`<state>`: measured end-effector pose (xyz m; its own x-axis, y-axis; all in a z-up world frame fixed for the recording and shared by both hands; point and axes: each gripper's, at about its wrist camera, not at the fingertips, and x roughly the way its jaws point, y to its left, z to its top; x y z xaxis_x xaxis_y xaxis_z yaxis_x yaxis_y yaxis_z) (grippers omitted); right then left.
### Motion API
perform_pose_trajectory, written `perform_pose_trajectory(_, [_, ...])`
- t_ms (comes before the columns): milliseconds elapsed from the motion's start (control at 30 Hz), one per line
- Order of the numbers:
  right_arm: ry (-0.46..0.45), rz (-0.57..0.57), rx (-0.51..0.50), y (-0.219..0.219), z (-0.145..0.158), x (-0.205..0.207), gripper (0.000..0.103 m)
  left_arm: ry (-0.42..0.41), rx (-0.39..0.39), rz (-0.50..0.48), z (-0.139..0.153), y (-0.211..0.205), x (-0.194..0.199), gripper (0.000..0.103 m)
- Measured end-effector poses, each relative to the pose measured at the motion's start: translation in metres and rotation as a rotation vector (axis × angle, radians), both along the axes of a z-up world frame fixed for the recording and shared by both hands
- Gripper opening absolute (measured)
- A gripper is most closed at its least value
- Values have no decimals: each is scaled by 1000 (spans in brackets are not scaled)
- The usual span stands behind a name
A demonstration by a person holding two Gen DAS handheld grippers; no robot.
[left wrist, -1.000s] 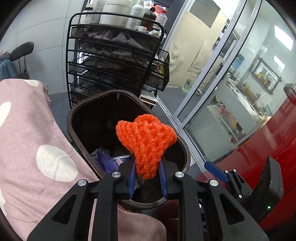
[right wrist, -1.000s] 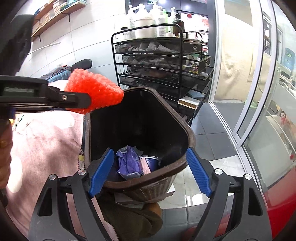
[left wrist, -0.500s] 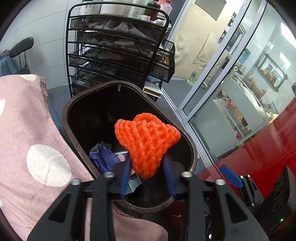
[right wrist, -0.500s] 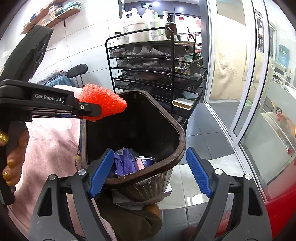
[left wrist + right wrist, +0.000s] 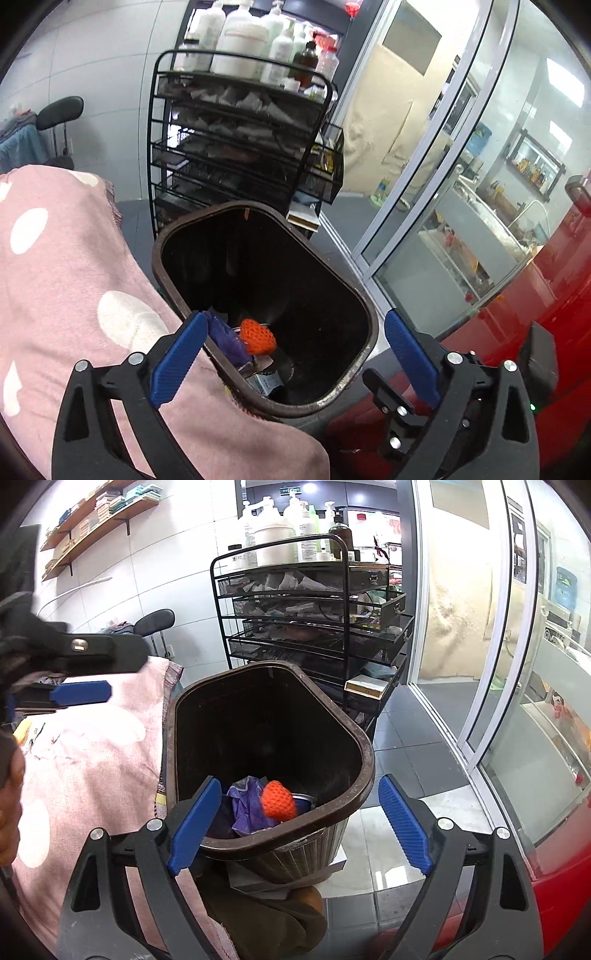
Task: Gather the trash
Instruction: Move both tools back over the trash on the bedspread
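hovering over brown trash bin (image 5: 369, 317) | orange foam fruit net (image 5: 257, 335) lies inside on purple bag (image 5: 245, 805), below and ahead of both tongs | left gripper (image 5: 291, 354) wide, empty | right gripper (image 5: 299, 823) wide, empty, slightly nearer

Orange foam netting (image 5: 279, 799) in a glossy brown plastic bin (image 5: 364, 760), fuzzy pink cloth (image 5: 66, 280), black wire-metal rack (image 5: 314, 627), polished floor tiles (image 5: 388, 864).
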<state>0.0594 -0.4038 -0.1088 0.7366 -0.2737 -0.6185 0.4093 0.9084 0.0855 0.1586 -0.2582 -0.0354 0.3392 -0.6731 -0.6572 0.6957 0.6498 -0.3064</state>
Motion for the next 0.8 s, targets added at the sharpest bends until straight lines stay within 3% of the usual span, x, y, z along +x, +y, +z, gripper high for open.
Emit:
perform_pose_trajectory(333, [-13,44,-8,15,7,10,88,-74,-27,68,13,47,-22,98])
perform_pose_trajectory(467, [-25,83,-20,27,13,17,89,-119,3,117,14,68,-25,98])
perform_pose_trajectory(800, [-59,235,-36,73,32,38,92,-130,44,312,4,148,-18,98])
